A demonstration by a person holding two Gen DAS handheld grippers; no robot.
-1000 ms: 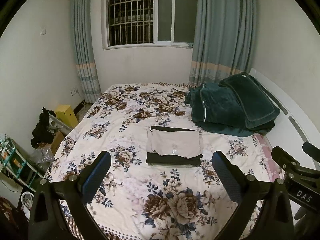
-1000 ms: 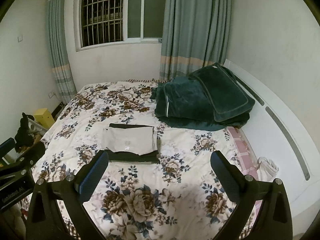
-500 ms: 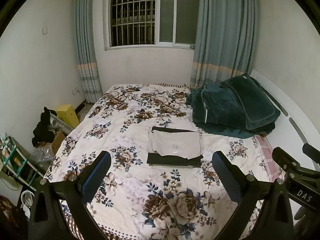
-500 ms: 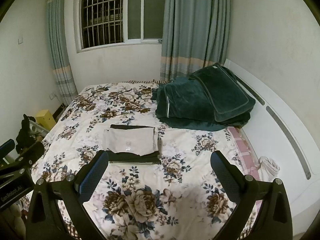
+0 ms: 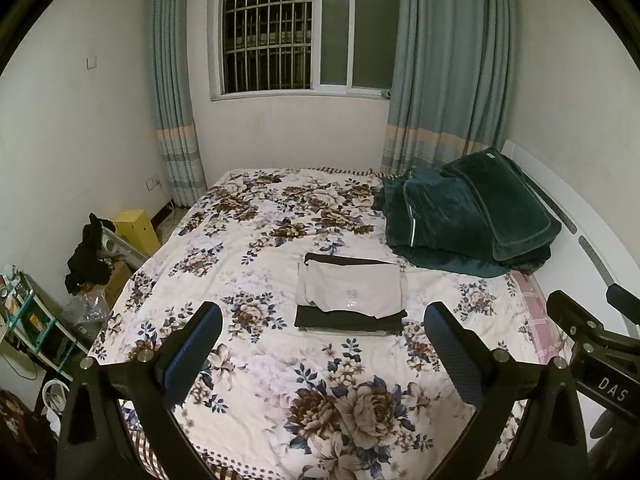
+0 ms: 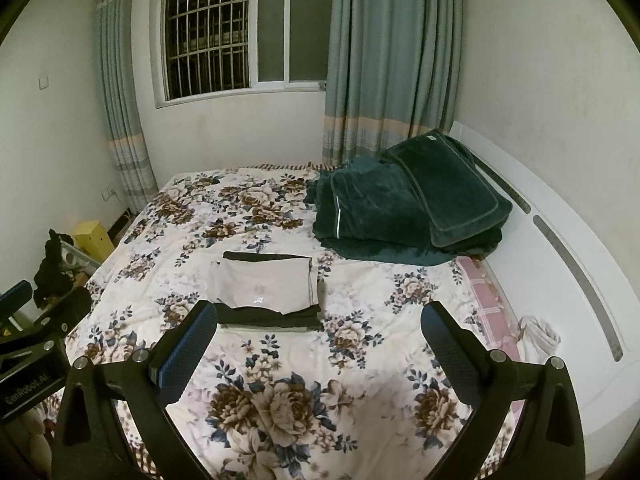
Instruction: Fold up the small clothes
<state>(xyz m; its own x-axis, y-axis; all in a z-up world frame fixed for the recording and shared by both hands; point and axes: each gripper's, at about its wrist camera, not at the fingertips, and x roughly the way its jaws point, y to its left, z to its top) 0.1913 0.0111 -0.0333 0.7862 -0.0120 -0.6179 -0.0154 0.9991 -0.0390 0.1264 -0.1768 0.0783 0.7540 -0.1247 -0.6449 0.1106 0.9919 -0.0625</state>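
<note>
A folded beige garment lies on top of a folded black garment in the middle of the floral bed. My left gripper is open and empty, held back above the near end of the bed, short of the stack. My right gripper is open and empty too, with its left finger just in front of the stack's near corner. The right gripper's body shows at the right edge of the left wrist view.
A pile of dark green blankets rests at the back right by the white headboard. A small white cloth lies at the bed's right edge. Clutter, a yellow box and a shelf stand left.
Both grippers have drifted slightly back and up; the view takes in a little more of the window. The stack has not moved.
</note>
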